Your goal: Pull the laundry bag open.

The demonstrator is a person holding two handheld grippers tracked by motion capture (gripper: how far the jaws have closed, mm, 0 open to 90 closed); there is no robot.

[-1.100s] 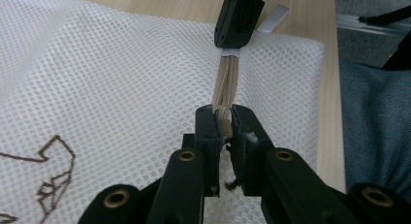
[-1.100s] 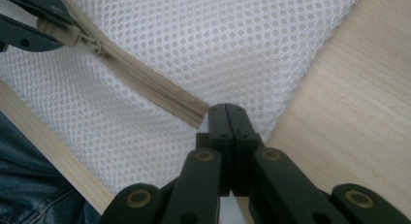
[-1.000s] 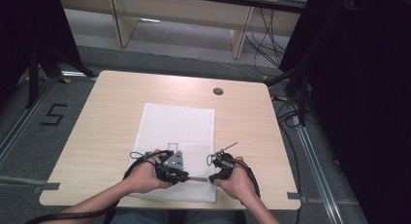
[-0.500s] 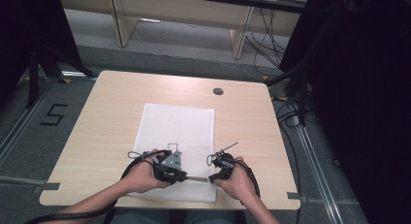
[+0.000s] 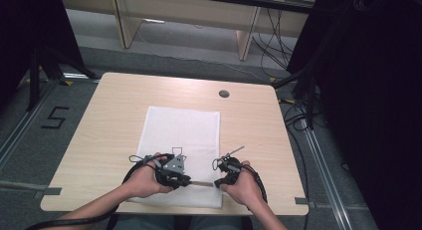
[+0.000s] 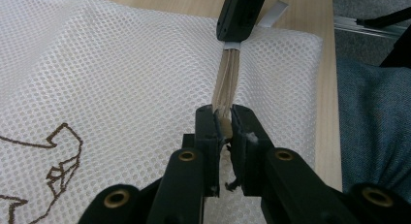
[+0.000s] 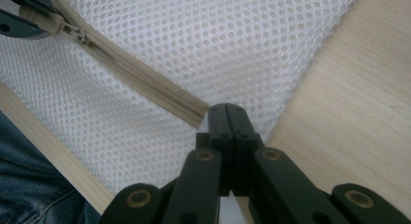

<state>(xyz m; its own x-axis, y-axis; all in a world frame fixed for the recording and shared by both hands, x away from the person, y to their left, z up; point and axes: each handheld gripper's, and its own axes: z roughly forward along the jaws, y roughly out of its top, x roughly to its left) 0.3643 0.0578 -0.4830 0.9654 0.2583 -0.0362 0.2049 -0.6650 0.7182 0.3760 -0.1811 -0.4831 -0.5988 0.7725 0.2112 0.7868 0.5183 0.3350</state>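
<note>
Bag: a white mesh bag (image 5: 181, 140) lies flat on the wooden surface (image 5: 104, 120), under both sets of jaws.
Zipper: a tan zipper (image 7: 140, 81) runs along the near edge of the bag, stretched between the two sets of jaws.
Left gripper: the left gripper (image 6: 222, 118) has its jaws pinching the zipper's pull end, where the little slider (image 7: 72, 32) sits.
Right gripper: the right gripper (image 7: 227, 112) has its jaws pressed together at the other end of the zipper. It looks like they nip the bag's edge, but the cloth between them is hard to see.
Job: it looks like one hand holds the bag so the other can slide the zipper.
What could go wrong: the pull could slip out of the left jaws if they tug too hard.
Also: the thin mesh could bunch up and jam the slider if the right jaws let go.
Also: pulling sideways could drag the whole bag along the surface.
</note>
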